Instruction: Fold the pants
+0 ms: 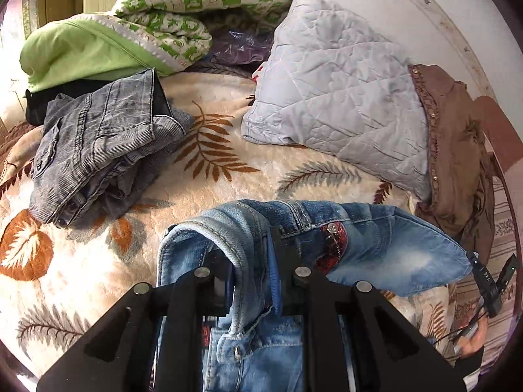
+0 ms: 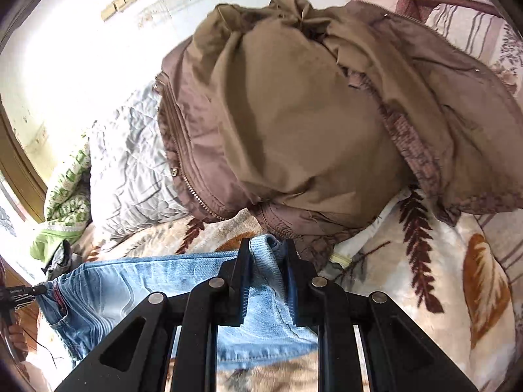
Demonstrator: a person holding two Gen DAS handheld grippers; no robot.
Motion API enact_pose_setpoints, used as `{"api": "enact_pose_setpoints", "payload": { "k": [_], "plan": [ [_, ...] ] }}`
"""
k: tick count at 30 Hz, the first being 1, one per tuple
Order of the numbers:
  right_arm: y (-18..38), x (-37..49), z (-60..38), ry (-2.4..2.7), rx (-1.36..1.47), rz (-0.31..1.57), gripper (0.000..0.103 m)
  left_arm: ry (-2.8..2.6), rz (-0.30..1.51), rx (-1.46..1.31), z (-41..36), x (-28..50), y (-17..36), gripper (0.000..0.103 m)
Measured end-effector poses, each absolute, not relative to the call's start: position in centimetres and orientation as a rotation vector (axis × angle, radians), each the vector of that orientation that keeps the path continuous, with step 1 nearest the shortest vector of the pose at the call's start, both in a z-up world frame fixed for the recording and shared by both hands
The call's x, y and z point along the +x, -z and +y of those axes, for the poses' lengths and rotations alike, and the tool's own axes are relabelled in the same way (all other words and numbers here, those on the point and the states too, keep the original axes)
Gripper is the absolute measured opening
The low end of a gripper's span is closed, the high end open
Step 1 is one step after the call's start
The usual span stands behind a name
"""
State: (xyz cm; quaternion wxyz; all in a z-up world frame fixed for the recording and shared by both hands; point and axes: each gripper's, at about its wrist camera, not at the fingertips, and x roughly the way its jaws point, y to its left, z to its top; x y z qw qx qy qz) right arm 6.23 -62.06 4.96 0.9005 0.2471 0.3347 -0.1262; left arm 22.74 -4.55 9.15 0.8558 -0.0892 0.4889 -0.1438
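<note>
A bed under a cream leaf-print blanket carries a brown jacket, a pale quilted pillow, a green-patterned quilt and crumpled grey jeans. The blue jeans hang stretched between the two tools above the blanket. The left gripper has its jaws clamped on the waistband fold, and the right gripper has its jaws clamped on a denim edge.

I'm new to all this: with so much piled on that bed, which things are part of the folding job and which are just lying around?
In the job: blue jeans, left gripper, right gripper.

Lying about: grey jeans, quilted pillow, brown jacket, green-patterned quilt, leaf-print blanket.
</note>
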Motion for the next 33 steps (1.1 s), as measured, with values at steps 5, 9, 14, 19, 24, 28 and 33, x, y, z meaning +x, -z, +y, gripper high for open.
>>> {"api": "enact_pose_setpoints", "payload": {
  "k": [5,9,14,19,24,28,33],
  "plan": [
    [-5.5,-2.6,-60.0,0.252,0.54,0.673,0.018,0.374,0.999,-0.182,-2.8,15.0,-9.6,0.016],
    [-3.5,-10.5,-57.5,0.262,0.571,0.704,0.018,0.42,1.049,-0.25,-0.8,10.0,-7.0,0.017],
    [1.2,-17.8,-55.7,0.325,0.662,0.787,0.02,0.423,1.177,-0.222,-0.4,6.1,-2.4,0.019],
    [3.1,-21.3,-54.4,0.389,0.711,0.847,0.029,0.413,1.196,-0.28,1.9,2.8,-2.7,0.034],
    [0.7,-24.6,-54.2,0.414,0.756,0.803,0.047,0.432,1.132,-0.417,5.2,0.0,-5.6,0.057],
    [0.2,-23.4,-54.0,0.277,0.962,0.734,0.061,0.476,1.109,-0.503,3.4,0.7,-6.3,0.079],
    [2.5,-18.1,-51.8,0.111,1.182,0.772,0.062,0.46,1.242,-0.579,0.1,3.5,-3.2,0.079]
  ]
}}
